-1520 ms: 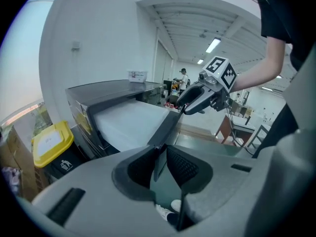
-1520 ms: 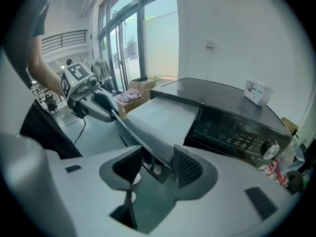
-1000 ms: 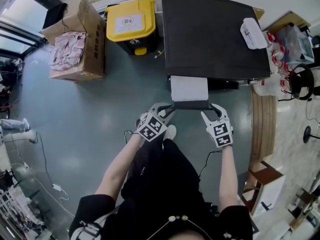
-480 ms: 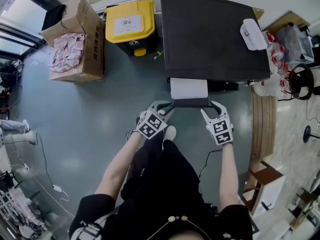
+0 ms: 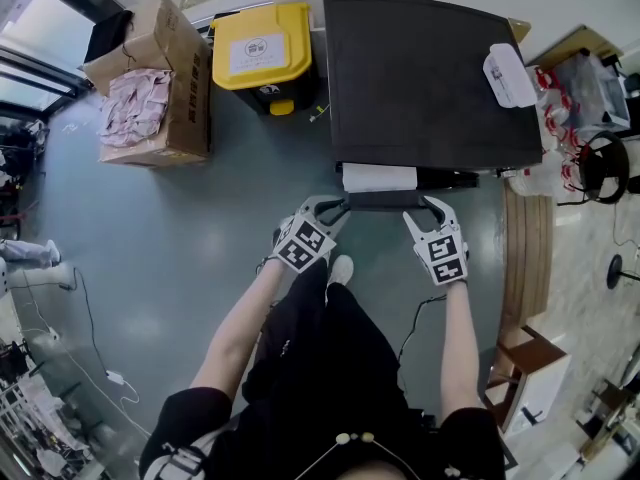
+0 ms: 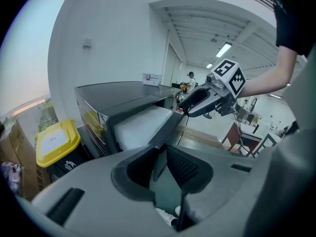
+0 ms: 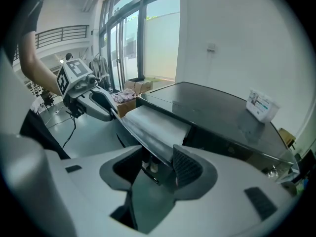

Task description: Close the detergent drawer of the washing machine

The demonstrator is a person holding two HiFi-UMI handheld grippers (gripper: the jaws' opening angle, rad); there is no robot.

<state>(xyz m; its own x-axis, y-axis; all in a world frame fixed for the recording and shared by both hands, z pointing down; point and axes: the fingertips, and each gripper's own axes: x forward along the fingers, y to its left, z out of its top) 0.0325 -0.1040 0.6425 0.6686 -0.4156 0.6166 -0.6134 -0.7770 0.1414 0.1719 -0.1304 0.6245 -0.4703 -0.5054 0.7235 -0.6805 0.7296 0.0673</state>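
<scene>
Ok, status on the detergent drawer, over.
Left gripper and right gripper open, each straddling one end of the detergent drawer front. Drawer partly out of the washing machine. Nothing seen blocking it.

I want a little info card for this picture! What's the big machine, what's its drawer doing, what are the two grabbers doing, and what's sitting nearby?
Machine: washing machine, dark top, seen from above
Drawer: detergent drawer, partly out, white inside showing
Left gripper: jaws apart, one end of the drawer front between them
Right gripper: jaws apart, the other end between them
On the machine: white pack near a far corner
Nearby: yellow bin beside the machine, then a cardboard box
</scene>
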